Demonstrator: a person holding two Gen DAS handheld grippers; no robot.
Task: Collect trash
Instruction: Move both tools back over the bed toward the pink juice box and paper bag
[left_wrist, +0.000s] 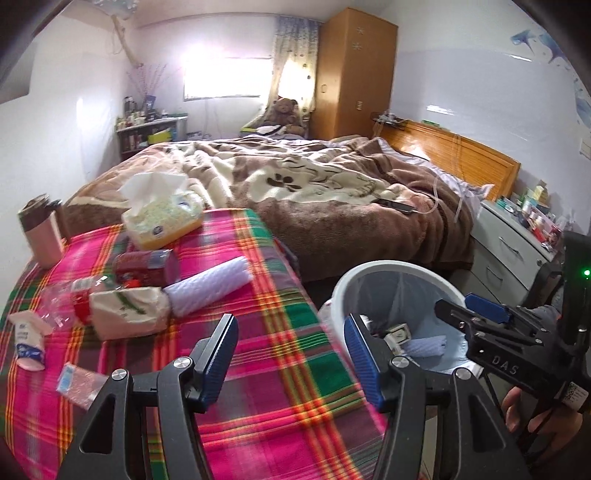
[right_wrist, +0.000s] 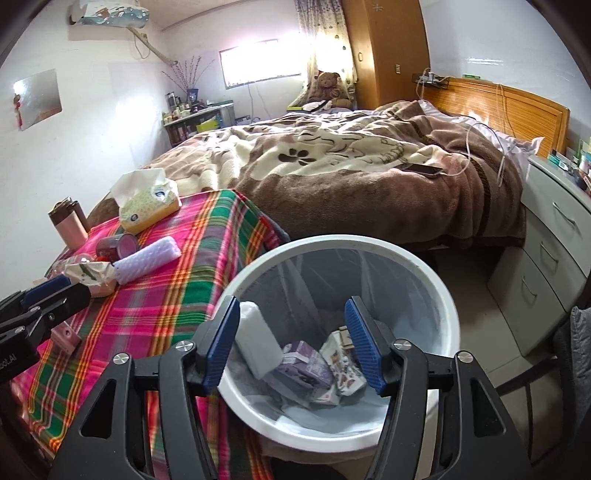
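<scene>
**Dropping trash into the bin while more waits on the tabletop**

Hovering over a white trash bin (right_wrist: 424, 266) lined with a thin plastic bag, the right gripper (right_wrist: 291, 349) has its blue-padded jaws spread wide. A white packet (right_wrist: 255, 339) sits just inside the left jaw, apparently free of the pads and tipping down into the bin; whether it touches the left pad cannot be told. Below it lie a purple box (right_wrist: 306, 365) and crumpled printed wrappers (right_wrist: 343, 369).

The left gripper (left_wrist: 290, 360) is open and empty, with nothing between its jaws. It hangs over the plaid-covered tabletop (left_wrist: 258, 406), the bin just to its right. Ahead and to its left lies the remaining trash: a white foam sleeve (left_wrist: 210, 291), a cream wrapper with green print (left_wrist: 129, 314), a dark red can (left_wrist: 144, 267), clear plastic film (left_wrist: 55, 306), a small white tube (left_wrist: 27, 343) and a pink sachet (left_wrist: 79, 384). Farther off stand a tissue box (left_wrist: 162, 218) and a pink flask (left_wrist: 40, 236), which look like keepers rather than trash.

Risks from here, as a judgement: the white packet could catch on the left pad or the bin's near rim and fall outside. The foam sleeve is soft and round, so it may roll or squash out of a pinch. The thin film may slip between the pads. Reaching carelessly could knock the can or sweep up the tissue box by mistake.
</scene>
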